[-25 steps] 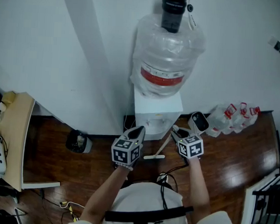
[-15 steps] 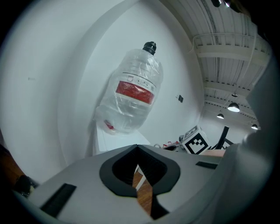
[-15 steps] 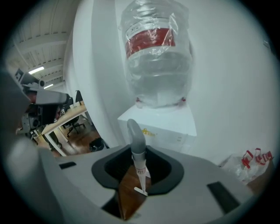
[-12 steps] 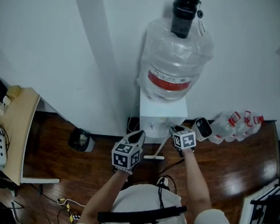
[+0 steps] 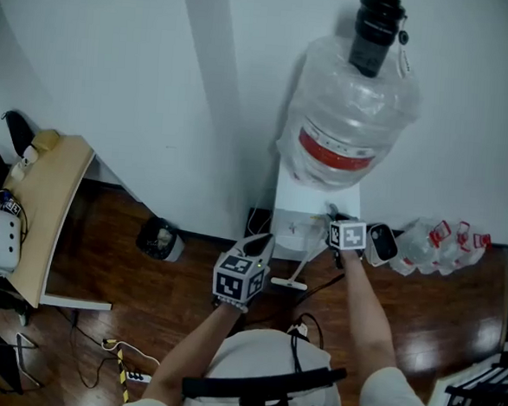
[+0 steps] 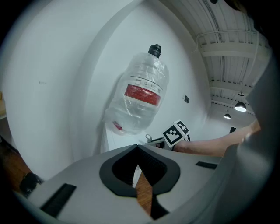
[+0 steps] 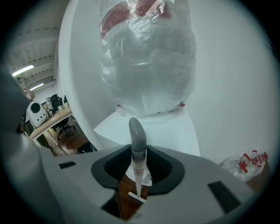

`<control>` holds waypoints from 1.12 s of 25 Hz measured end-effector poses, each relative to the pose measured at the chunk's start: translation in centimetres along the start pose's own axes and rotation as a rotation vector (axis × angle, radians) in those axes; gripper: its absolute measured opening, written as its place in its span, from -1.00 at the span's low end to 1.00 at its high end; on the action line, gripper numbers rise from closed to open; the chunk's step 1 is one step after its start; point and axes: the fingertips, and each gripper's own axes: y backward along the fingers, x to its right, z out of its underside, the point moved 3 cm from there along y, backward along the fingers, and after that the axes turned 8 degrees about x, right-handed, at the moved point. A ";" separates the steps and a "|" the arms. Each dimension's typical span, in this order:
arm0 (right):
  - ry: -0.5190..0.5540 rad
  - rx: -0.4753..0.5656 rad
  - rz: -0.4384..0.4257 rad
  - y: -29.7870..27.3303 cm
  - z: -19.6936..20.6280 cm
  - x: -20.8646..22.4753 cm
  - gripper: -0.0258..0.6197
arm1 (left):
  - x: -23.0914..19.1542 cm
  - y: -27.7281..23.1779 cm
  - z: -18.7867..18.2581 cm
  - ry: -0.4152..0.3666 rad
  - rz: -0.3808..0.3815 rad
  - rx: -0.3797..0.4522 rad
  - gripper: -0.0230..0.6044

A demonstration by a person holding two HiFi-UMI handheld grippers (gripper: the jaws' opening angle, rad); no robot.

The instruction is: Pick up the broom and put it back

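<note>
The broom (image 5: 300, 266) leans against the white water dispenser (image 5: 316, 212), its small head on the wood floor and its stick slanting up to the right. In the right gripper view its grey handle (image 7: 136, 135) stands upright between the jaw tips and pokes above them. My right gripper (image 5: 332, 215) is at the handle's top, jaws apart about the handle's width, not visibly pressing it. My left gripper (image 5: 258, 242) hovers lower left of the broom with its tips together and nothing held; through them I see floor.
A big clear water bottle (image 5: 351, 118) with a red label sits on the dispenser. Wrapped small bottles (image 5: 442, 241) lie at the right wall. A dark bin (image 5: 159, 239) stands left of the dispenser, a wooden desk (image 5: 40, 218) farther left, cables (image 5: 125, 367) on the floor.
My right gripper has moved forward and down towards the dispenser, up to the broom's handle. The broom has stayed leaning. The left gripper has barely shifted.
</note>
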 end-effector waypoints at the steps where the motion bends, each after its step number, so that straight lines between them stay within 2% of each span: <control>1: 0.000 0.000 0.003 -0.1 -0.2 0.0 -0.48 | -0.1 -0.1 -0.1 0.000 0.000 0.000 -0.97; 6: -0.024 0.031 -0.001 0.3 -0.8 0.2 -0.36 | 0.0 -0.6 0.0 -0.009 0.014 -0.009 -0.97; 11: -0.097 0.128 0.000 4.7 -0.2 -0.4 -0.34 | 0.0 -1.3 0.1 -0.008 0.040 -0.018 -0.97; 12: -0.131 0.149 -0.014 5.8 0.2 -0.6 -0.43 | 0.1 -1.6 0.1 -0.008 0.046 -0.019 -0.97; 14: -0.225 0.190 -0.051 7.9 1.5 -0.9 -0.88 | 0.2 -2.1 0.0 -0.010 0.058 -0.019 -0.97; 17: -0.377 0.250 -0.082 11.6 3.4 -1.3 -0.91 | 0.7 -2.6 -0.3 -0.012 0.077 -0.015 -0.97; 21: -0.476 0.349 -0.039 16.3 3.9 -1.8 -0.91 | 1.5 -3.3 -0.8 -0.011 0.100 -0.001 -0.97; 23: -0.480 0.379 -0.019 17.5 3.5 -1.6 -0.91 | 2.0 -3.7 -1.0 -0.005 0.105 0.006 -0.97; 28: -0.401 0.383 -0.012 18.7 2.5 -0.6 -0.91 | 4.0 -5.0 -1.0 -0.005 0.116 0.004 -0.97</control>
